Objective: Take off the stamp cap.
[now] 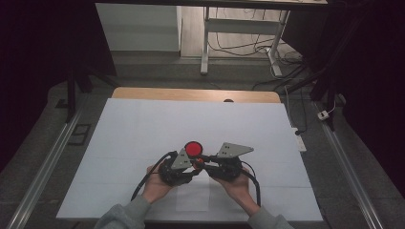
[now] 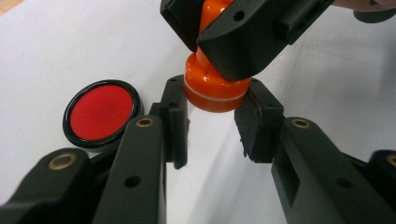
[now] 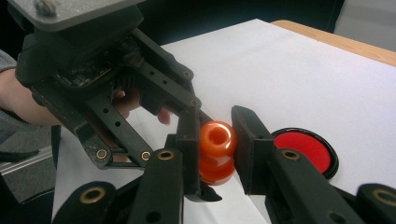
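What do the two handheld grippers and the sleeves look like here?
Both the left gripper and the right gripper are black with brass-coloured pivot pins, perforated link arms and foam-padded jaws. Each has a grey triangular plate on top and trails a black cable. The sleeves are grey.

Both forearms reach in low, tips meeting at mid-counter. The right gripper [image 3: 215, 140] is clamped. The left gripper [image 2: 212, 123] stands parted, fingers [image 2: 175, 121] spread.

The left gripper [image 2: 211, 123] stood open around the base of an orange stamp [image 2: 210, 88]. The right gripper [image 2: 219, 28] clamped its upper part. A red ink pad [image 2: 102, 113] lay beside on the white sheet [image 2: 70, 46].
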A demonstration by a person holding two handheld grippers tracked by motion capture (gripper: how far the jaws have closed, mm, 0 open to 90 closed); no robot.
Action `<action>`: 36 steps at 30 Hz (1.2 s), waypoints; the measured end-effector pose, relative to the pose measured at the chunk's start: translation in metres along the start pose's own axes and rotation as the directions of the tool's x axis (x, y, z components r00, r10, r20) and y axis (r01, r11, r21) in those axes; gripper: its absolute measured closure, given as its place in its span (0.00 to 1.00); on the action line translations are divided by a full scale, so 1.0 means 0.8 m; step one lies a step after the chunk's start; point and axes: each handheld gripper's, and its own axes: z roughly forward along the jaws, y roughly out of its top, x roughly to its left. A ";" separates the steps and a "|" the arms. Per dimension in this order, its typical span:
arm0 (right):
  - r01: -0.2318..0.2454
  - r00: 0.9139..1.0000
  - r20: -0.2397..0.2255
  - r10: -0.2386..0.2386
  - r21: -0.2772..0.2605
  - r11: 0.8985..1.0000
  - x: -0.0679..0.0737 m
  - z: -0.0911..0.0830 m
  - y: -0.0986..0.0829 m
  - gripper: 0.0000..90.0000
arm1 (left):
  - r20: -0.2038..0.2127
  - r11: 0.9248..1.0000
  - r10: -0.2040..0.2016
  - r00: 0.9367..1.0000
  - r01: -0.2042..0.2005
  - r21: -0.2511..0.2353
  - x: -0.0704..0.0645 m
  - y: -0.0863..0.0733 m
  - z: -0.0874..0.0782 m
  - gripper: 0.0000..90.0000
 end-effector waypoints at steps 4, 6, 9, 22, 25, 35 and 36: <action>-0.005 1.000 0.006 0.005 0.007 1.000 0.000 0.000 0.000 0.81 | -0.010 1.000 0.010 1.000 -0.010 0.003 -0.001 -0.001 0.002 0.73; -0.009 1.000 0.007 0.009 0.011 1.000 -0.001 0.001 -0.001 0.81 | -0.013 1.000 0.018 1.000 -0.018 0.009 -0.002 -0.002 0.003 0.73; -0.019 1.000 0.021 0.019 -0.008 1.000 -0.001 -0.001 0.000 0.81 | -0.023 0.995 0.069 0.997 -0.068 0.069 -0.005 -0.004 0.009 0.73; -0.036 0.999 0.026 0.038 -0.044 0.998 -0.008 -0.013 0.003 0.81 | -0.015 1.000 0.013 1.000 -0.013 0.025 0.002 -0.007 0.005 0.73; -0.039 0.999 0.027 0.040 -0.055 0.998 -0.008 -0.015 0.004 0.81 | -0.019 1.000 0.009 1.000 -0.008 0.021 0.004 -0.008 0.003 0.73; -0.037 0.999 0.031 0.039 -0.063 0.997 -0.011 -0.019 0.005 0.80 | -0.051 1.000 -0.021 0.998 0.021 -0.011 0.018 -0.014 -0.016 0.73; -0.036 0.999 0.033 0.038 -0.064 0.997 -0.011 -0.020 0.005 0.80 | -0.056 1.000 -0.024 0.998 0.023 -0.016 0.019 -0.015 -0.019 0.73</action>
